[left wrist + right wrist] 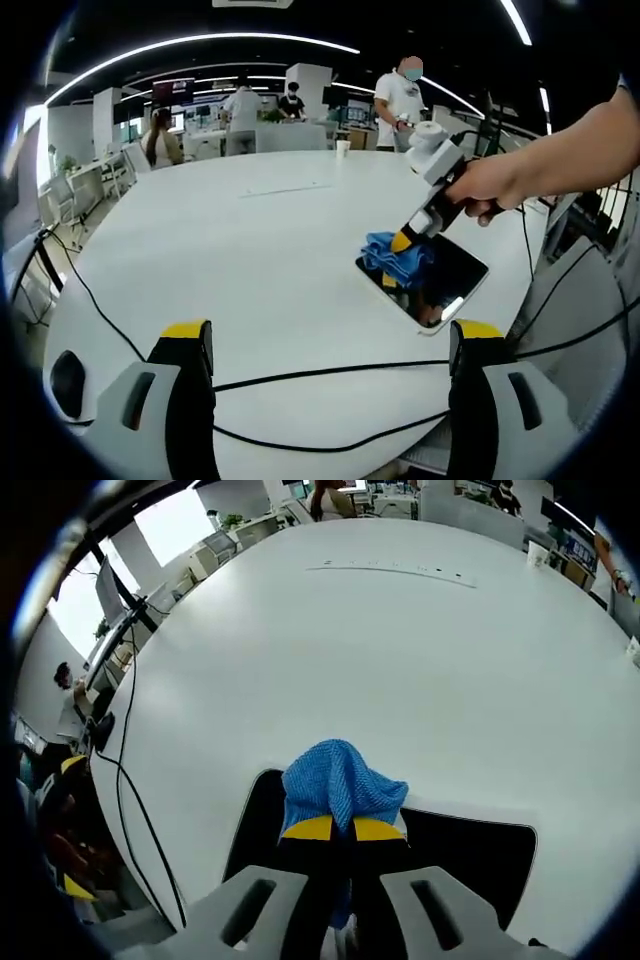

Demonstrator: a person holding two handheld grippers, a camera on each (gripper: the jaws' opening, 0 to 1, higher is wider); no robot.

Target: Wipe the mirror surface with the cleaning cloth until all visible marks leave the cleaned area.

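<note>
1. Open-plan office surrounds a large white table [250, 250], with people standing and sitting at desks behind it and black cables [330, 375] trailing across its near edge.
2. On the table lies the mirror [435, 275], a dark rectangular sheet with rounded corners, close to the table's edge in the left gripper view.
3. The right gripper [345, 828] has its yellow-tipped fingers closed together on the blue cleaning cloth [340, 780], which bunches up ahead of them and sits on the mirror [480, 855].
4. The left gripper [335, 345] hangs well apart from the mirror, its fingers spread wide with nothing between them.
5. My judgement: the wiping step is in hand, with the cloth pressed at one end of the glass.
6. The next move probably calls for dragging the cloth across the rest of the dark surface with steady downward pressure, keeping the mirror from sliding toward the table's edge.
7. The left gripper view gives the whole scene from the side: the person's hand [490, 185], the right gripper [405, 240] angled down, and bright reflections on the uncovered glass.
8. The right gripper view looks straight down the fingers and gives the cloth's weave and the mirror's outline, but marks on the glass are too faint to tell.
</note>
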